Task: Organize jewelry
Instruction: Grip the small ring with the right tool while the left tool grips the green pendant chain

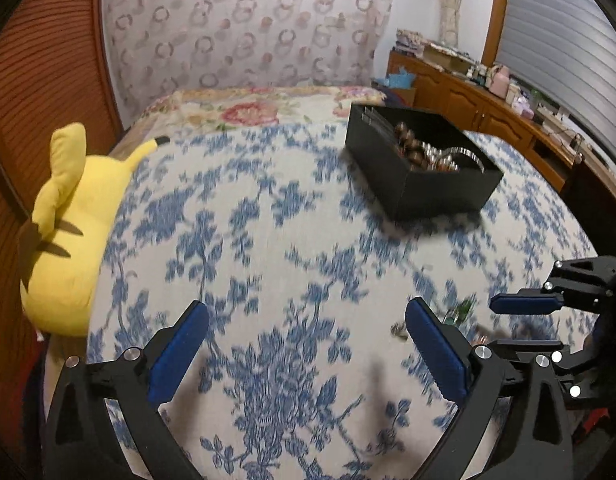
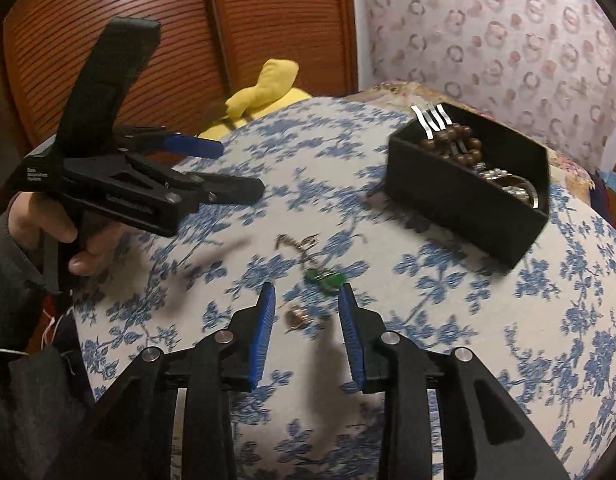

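Observation:
A black open box (image 1: 424,168) (image 2: 468,196) sits on the blue-flowered bedspread and holds brown bead bracelets (image 2: 454,142) and silver bangles (image 2: 512,186). Loose jewelry lies on the cloth: a green-stone piece (image 2: 326,280) on a thin chain (image 2: 298,244) and a small coppery piece (image 2: 296,316). My right gripper (image 2: 306,300) is open, its jaws on either side of these pieces, just above the cloth. My left gripper (image 1: 306,320) is open and empty over bare bedspread; it also shows in the right wrist view (image 2: 236,172). The green piece (image 1: 462,310) lies between the two grippers.
A yellow plush toy (image 1: 68,232) lies at the bed's left edge. A wooden slatted headboard (image 2: 168,40) is behind it. A patterned pillow (image 1: 244,28) stands at the far end. A wooden dresser (image 1: 488,108) with clutter runs along the right wall.

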Action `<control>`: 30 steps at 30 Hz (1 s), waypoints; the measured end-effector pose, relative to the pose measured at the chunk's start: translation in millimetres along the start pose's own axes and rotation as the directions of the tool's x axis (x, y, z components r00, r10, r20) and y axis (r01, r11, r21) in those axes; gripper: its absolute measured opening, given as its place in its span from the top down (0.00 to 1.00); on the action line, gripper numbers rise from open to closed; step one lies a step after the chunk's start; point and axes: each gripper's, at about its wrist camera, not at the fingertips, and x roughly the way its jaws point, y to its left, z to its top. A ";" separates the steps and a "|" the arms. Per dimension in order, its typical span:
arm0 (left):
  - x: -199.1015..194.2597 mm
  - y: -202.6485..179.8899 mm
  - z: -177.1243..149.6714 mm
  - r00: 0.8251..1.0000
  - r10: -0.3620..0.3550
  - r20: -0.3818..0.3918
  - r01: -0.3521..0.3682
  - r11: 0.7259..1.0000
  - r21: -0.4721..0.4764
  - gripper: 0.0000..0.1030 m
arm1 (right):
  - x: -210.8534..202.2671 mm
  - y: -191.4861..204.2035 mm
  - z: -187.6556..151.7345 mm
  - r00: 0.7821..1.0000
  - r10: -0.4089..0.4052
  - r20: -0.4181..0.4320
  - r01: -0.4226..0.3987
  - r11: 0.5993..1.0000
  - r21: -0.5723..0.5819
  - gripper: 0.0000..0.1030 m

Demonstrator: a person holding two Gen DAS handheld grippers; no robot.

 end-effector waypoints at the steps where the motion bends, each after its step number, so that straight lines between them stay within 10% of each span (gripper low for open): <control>1: 1.1 0.3 -2.7 1.000 -0.002 -0.006 0.002 1.000 -0.001 0.08 | 2.4 3.1 -0.5 1.000 0.003 -0.009 -0.003 1.000 -0.007 0.66; 7: 0.4 -0.3 -13.9 1.000 -0.008 -0.020 0.008 1.000 -0.004 0.08 | 13.2 9.2 -3.5 0.998 -0.028 -0.048 0.027 0.999 -0.026 0.66; 10: -0.6 -0.6 -17.1 1.000 -0.008 -0.025 0.008 1.000 -0.008 0.08 | 14.3 9.7 -3.3 0.998 -0.035 -0.048 0.034 0.999 -0.031 0.89; 26: -3.9 -61.0 -13.8 0.997 -0.078 -0.008 0.078 0.994 0.082 0.08 | -35.7 -33.7 -24.7 0.993 -0.115 0.028 0.113 0.991 0.073 0.89; 30: 0.9 -80.9 -11.4 0.995 -0.095 -0.018 0.096 0.987 0.129 0.26 | -40.2 -45.4 -31.3 0.990 -0.136 0.029 0.133 0.986 0.102 0.89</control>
